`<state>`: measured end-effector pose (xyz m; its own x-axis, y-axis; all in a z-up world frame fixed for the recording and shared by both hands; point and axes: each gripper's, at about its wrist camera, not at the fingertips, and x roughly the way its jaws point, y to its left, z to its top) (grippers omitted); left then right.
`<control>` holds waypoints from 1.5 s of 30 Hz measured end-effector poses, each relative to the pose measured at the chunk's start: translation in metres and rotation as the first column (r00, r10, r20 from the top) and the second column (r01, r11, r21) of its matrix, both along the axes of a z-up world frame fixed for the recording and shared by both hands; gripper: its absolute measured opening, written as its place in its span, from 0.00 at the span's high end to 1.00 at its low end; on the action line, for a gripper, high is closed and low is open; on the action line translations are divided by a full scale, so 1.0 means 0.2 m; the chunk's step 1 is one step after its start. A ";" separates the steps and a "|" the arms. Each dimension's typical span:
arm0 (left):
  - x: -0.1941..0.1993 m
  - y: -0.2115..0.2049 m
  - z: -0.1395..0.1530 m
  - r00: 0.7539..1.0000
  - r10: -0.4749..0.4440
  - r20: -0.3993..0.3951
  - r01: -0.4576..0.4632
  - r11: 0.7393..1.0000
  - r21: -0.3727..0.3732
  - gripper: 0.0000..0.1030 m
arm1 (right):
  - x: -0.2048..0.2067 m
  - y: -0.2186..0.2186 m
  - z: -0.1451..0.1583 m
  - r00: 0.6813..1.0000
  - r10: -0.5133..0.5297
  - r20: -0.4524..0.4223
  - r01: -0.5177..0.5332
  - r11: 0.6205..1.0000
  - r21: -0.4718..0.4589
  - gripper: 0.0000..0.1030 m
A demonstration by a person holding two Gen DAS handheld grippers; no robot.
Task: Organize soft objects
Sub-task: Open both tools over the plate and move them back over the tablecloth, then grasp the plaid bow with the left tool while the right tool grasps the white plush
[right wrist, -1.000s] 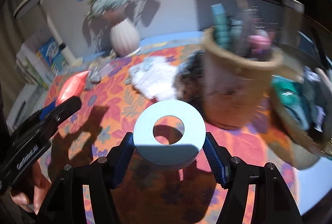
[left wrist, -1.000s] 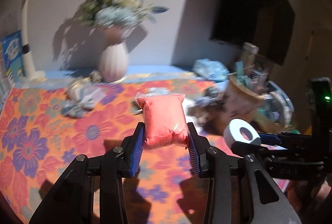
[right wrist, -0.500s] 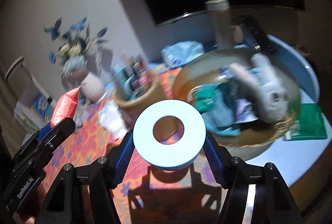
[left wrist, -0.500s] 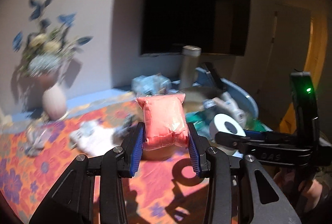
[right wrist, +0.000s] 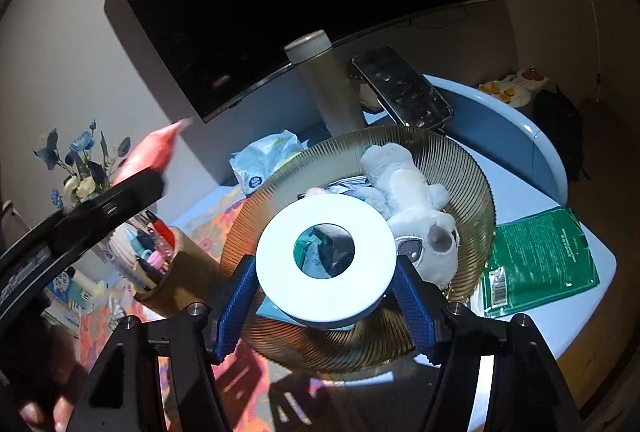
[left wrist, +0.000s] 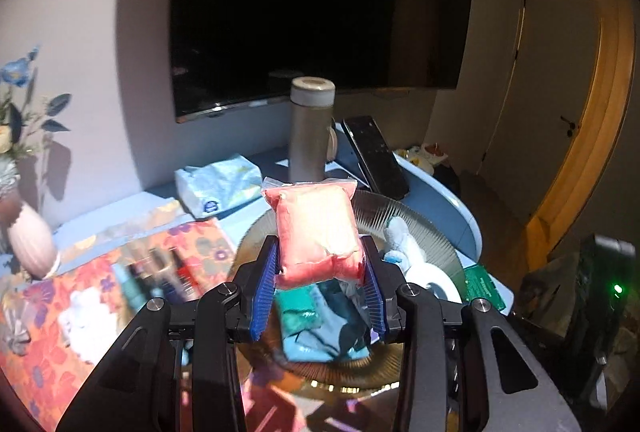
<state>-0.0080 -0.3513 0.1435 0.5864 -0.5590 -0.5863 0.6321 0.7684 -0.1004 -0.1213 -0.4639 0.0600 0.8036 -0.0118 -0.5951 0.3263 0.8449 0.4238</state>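
My left gripper (left wrist: 318, 292) is shut on a pink soft pack in clear plastic (left wrist: 316, 232) and holds it above the ribbed amber glass bowl (left wrist: 416, 224). My right gripper (right wrist: 326, 296) is shut on a white ring-shaped roll (right wrist: 326, 264), also over the bowl (right wrist: 472, 168). In the bowl lie a grey plush toy (right wrist: 412, 192) and teal and blue cloths (left wrist: 320, 328). The left gripper with the pink pack (right wrist: 148, 156) shows at the left of the right wrist view. The white roll (left wrist: 436, 282) shows in the left wrist view.
A grey flask (right wrist: 324, 80), a dark remote (right wrist: 404, 88) and a tissue pack (left wrist: 220, 188) stand behind the bowl. A green packet (right wrist: 540, 260) lies right of it. A pot of pens (right wrist: 160, 264) and a vase (left wrist: 30, 244) stand left on the floral cloth.
Both grippers have swung right from the floral cloth to above the bowl, each still holding its object. The bowl is now closer and directly below them.
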 end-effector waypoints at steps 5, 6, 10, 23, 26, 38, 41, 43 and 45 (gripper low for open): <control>0.09 -0.09 -0.11 0.997 -0.015 -0.070 0.017 0.999 0.038 0.30 | 0.05 -0.02 -0.04 1.000 0.009 -0.014 -0.009 1.000 0.011 0.32; 0.10 -0.09 -0.13 0.997 -0.017 -0.080 0.020 0.999 0.027 0.29 | 0.05 -0.03 -0.05 1.000 0.002 -0.023 -0.002 1.000 0.007 0.32; 0.07 -0.07 -0.13 0.998 -0.023 -0.062 0.025 0.999 0.033 0.29 | 0.03 -0.06 -0.08 0.999 -0.009 -0.036 0.010 1.000 0.029 0.32; -0.14 0.38 -0.01 0.985 0.158 0.072 -0.162 0.985 0.051 0.29 | -0.06 0.17 0.01 0.999 0.052 -0.011 -0.052 0.999 0.004 0.17; -0.14 0.51 0.00 0.976 0.201 0.081 -0.206 0.977 0.050 0.29 | -0.06 0.27 0.01 0.996 0.090 -0.013 -0.090 0.996 0.012 0.17; -0.08 1.14 0.04 0.915 0.396 0.079 -0.395 0.918 -0.020 0.29 | 0.06 0.76 0.06 0.963 0.262 -0.060 -0.265 0.962 -0.066 0.12; -0.01 1.44 0.03 0.867 0.498 0.030 -0.496 0.867 -0.055 0.29 | 0.11 0.87 0.03 0.949 0.303 -0.084 -0.308 0.949 -0.068 0.12; 0.02 1.61 0.01 0.834 0.552 0.001 -0.550 0.832 -0.076 0.29 | 0.17 0.95 -0.01 0.936 0.335 -0.109 -0.342 0.938 -0.059 0.12; 0.05 1.77 -0.02 0.803 0.595 -0.027 -0.595 0.799 -0.091 0.29 | 0.21 1.02 -0.05 0.923 0.362 -0.131 -0.371 0.927 -0.051 0.12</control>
<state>0.0012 0.0019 0.1394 0.8228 -0.1501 -0.5481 0.0543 0.9808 -0.1870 -0.0796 -0.2607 0.0493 0.6845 0.2229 -0.6941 0.0315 0.9422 0.3336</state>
